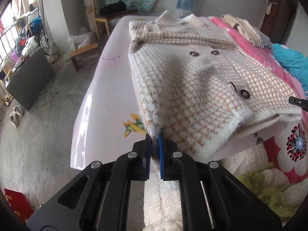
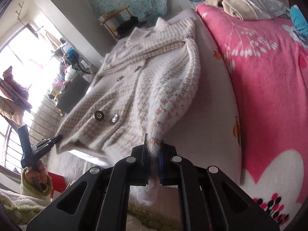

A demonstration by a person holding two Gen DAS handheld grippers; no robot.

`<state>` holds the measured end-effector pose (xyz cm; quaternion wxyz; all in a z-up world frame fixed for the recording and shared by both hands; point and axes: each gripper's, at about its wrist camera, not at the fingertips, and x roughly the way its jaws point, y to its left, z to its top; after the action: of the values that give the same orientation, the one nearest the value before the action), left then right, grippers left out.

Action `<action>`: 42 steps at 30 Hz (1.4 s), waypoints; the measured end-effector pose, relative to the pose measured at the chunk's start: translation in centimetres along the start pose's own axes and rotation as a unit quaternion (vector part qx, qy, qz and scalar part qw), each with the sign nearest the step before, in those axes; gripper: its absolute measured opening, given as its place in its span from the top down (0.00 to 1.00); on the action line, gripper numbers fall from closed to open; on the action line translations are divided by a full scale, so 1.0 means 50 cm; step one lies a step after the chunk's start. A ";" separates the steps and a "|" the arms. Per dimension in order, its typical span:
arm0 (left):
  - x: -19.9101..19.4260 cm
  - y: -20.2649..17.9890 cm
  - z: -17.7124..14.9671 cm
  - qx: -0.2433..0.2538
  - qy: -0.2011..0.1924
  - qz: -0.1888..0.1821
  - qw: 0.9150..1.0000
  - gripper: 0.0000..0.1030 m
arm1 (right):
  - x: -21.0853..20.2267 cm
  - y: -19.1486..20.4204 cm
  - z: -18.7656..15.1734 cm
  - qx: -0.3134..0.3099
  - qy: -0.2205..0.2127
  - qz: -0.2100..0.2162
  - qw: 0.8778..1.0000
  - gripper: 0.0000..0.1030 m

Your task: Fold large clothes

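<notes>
Coat [image 1: 192, 80] hem's pinched tight in both the left gripper [image 1: 154, 144] and right gripper [image 2: 153, 150], so lift evenly forward toward the collar.

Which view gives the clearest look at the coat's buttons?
The left wrist view: the coat lies spread toward the camera and four dark buttons show sharply, in two pairs. The right wrist view shows the same coat at a slant and somewhat blurred, with only one pair clear and two more as slivers.
</notes>
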<state>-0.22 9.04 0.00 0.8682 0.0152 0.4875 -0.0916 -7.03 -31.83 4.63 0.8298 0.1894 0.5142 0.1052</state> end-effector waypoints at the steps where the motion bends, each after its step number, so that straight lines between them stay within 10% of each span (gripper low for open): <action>1: 0.025 0.009 -0.015 -0.005 0.022 -0.005 1.000 0.94 | 0.017 -0.012 -0.013 0.006 0.015 -0.015 1.000 0.93; 5: 0.112 0.030 -0.052 -0.016 0.073 -0.017 0.997 0.91 | 0.096 -0.062 -0.057 0.026 0.073 -0.073 0.994 0.92; 11: 0.039 0.059 -0.040 -0.005 0.032 -0.012 0.999 0.79 | -0.007 -0.005 -0.038 -0.075 0.032 -0.116 0.990 0.62; 17: 0.030 0.008 -0.019 0.007 0.003 -0.067 0.998 0.80 | 0.041 0.089 -0.025 -0.161 0.037 -0.067 0.984 0.53; 21: 0.041 -0.136 -0.025 0.126 -0.012 -0.098 0.987 0.61 | 0.120 0.185 -0.056 -0.277 0.058 -0.060 0.957 0.49; 26: 0.083 -0.266 -0.061 0.276 -0.034 -0.028 0.960 0.59 | 0.182 0.231 -0.089 -0.382 0.058 -0.103 0.917 0.49; 34: 0.120 -0.298 -0.070 0.324 -0.057 0.008 0.944 0.57 | 0.221 0.262 -0.138 -0.484 0.031 -0.168 0.858 0.44; 40: 0.114 -0.290 -0.056 0.306 -0.076 -0.020 0.949 0.79 | 0.231 0.280 -0.144 -0.514 -0.014 -0.165 0.841 0.48; 42: 0.109 -0.289 -0.055 0.309 -0.084 -0.025 0.947 0.84 | 0.236 0.281 -0.137 -0.507 -0.013 -0.139 0.851 0.82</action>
<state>-2.28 -5.62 -5.15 0.8561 0.2624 0.3610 -0.2605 -7.57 -13.32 -1.74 0.8233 -0.3295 0.3996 0.2323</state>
